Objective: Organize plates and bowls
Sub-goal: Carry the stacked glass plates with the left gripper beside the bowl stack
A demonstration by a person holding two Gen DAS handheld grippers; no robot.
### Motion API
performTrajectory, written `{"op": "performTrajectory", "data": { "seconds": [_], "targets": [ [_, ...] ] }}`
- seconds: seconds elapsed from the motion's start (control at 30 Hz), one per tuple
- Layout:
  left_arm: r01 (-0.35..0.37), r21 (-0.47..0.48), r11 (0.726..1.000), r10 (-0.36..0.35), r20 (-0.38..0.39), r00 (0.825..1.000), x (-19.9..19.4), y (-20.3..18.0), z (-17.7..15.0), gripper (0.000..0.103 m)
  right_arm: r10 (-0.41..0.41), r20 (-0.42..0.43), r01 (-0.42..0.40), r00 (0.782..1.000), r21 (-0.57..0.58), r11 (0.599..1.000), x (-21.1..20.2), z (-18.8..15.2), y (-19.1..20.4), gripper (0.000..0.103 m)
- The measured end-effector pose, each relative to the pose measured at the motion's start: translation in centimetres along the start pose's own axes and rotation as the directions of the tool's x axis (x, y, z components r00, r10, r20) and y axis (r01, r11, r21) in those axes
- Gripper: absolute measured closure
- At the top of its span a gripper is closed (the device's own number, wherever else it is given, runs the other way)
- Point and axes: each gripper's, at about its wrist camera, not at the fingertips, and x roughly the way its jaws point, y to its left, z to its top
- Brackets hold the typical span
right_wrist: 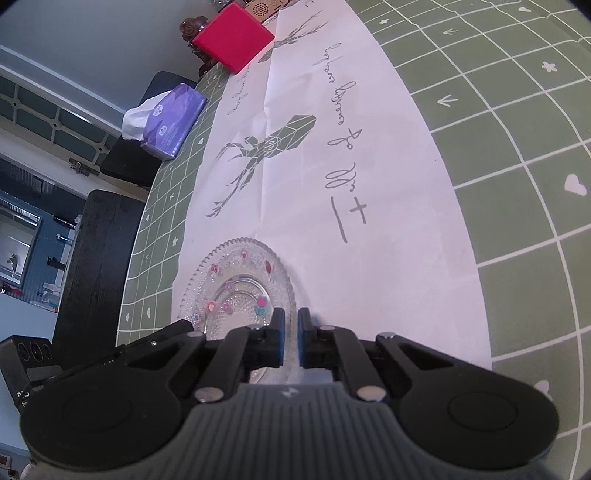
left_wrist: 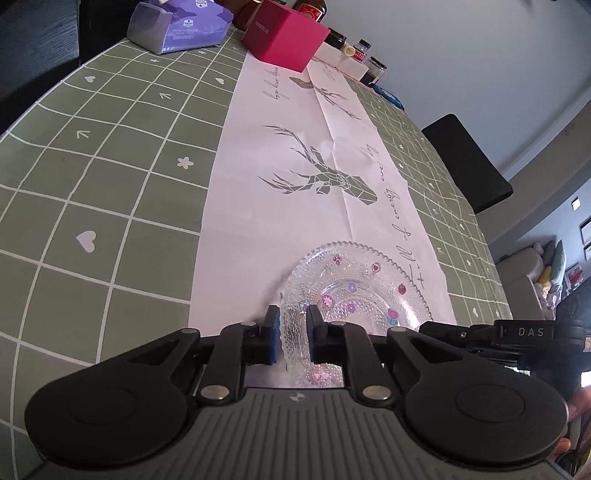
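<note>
A clear glass plate [left_wrist: 354,288] with a beaded rim and small coloured stickers lies on the white deer-print runner [left_wrist: 295,122]. In the left wrist view my left gripper [left_wrist: 293,314] is shut on the plate's near-left rim, and glass shows between its blue pads. The right gripper's black body [left_wrist: 480,332] reaches in from the right at the plate's near-right edge. In the right wrist view the same plate [right_wrist: 240,288] sits just ahead and to the left. My right gripper [right_wrist: 291,315] is shut on its right rim, the pads nearly touching.
A pink box [left_wrist: 284,35], a purple tissue pack [left_wrist: 181,26] and several small jars [left_wrist: 354,51] stand at the table's far end. The green checked tablecloth [left_wrist: 110,184] flanks the runner. Black chairs [left_wrist: 465,162] [right_wrist: 99,266] stand along the table's sides.
</note>
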Motion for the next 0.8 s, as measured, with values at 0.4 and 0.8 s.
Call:
{"op": "performTrajectory", "data": {
  "seconds": [0.4,0.8],
  "targets": [
    [0.028,-0.025,0.999,-0.028,0.025,0.999,-5.1,-2.8,-0.3,0.087,0.0,0.046,0.001,0.999,-0.009,1.0,-4.7,-1.6,2.7,0.098],
    [0.047,0.037,0.998,-0.05,0.07,0.996,-11.8,-9.2,-3.0,0.087,0.033,0.15,-0.031,0.988,-0.015,0.999,-12.4,-4.9,3.8,0.098]
  ]
}}
